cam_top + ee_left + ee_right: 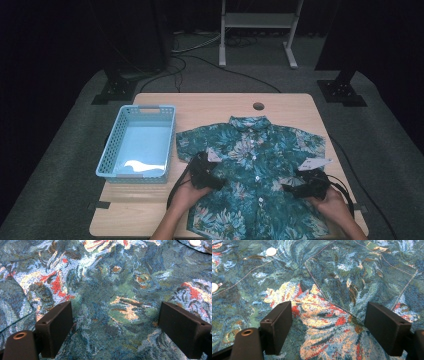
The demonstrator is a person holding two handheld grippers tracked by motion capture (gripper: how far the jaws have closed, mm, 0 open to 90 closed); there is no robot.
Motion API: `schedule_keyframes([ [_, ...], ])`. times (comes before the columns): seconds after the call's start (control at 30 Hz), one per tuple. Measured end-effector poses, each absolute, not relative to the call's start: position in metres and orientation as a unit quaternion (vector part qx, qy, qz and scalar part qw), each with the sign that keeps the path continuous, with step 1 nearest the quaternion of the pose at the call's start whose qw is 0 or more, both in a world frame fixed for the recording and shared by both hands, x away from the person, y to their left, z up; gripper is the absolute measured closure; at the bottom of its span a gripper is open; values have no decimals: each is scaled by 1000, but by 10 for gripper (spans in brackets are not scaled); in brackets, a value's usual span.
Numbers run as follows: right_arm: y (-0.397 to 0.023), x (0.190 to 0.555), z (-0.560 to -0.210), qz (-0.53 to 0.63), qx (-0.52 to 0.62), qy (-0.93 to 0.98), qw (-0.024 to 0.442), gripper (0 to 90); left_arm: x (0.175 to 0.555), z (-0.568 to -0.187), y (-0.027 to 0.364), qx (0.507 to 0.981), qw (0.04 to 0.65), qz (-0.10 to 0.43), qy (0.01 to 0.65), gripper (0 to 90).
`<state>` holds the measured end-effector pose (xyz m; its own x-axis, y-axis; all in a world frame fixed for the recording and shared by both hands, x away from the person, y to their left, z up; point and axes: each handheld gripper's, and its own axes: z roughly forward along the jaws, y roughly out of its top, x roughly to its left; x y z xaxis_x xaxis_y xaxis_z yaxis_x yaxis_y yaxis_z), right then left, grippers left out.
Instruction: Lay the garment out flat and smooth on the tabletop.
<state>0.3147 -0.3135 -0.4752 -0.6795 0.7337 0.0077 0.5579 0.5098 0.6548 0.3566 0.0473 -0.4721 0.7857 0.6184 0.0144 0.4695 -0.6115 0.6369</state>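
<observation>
High view: a floral shirt lies flat, front up, on the table, collar at the far edge, long axis running away from the person. The left gripper and right gripper sit over its two halves. An empty blue basket stands just left, apart from the shirt.

Left gripper view: jaws wide apart, empty, cloth directly beneath.

Right gripper view: jaws wide apart, empty, over the chest pocket; buttons lie to one side.

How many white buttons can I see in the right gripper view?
2. One button lies near the top left, on the shirt. The second button is at the left edge, partly cut off. Others may lie outside this view.
</observation>
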Motion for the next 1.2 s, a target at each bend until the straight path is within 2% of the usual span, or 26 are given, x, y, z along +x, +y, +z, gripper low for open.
schedule_keyframes([
  [0.53, -313, 347, -476, 326, 399, 844, 148, 213, 390, -470, 39, 889, 305, 118, 320, 114],
  [0.77, -314, 349, -477, 332, 400, 841, 147, 212, 389, -471, 40, 887, 309, 119, 320, 114],
  [0.87, -318, 351, -474, 343, 413, 834, 127, 213, 385, -467, 42, 882, 324, 115, 323, 114],
  [1.2, -325, 340, -465, 386, 411, 818, 111, 215, 366, -449, 38, 878, 356, 114, 299, 108],
])
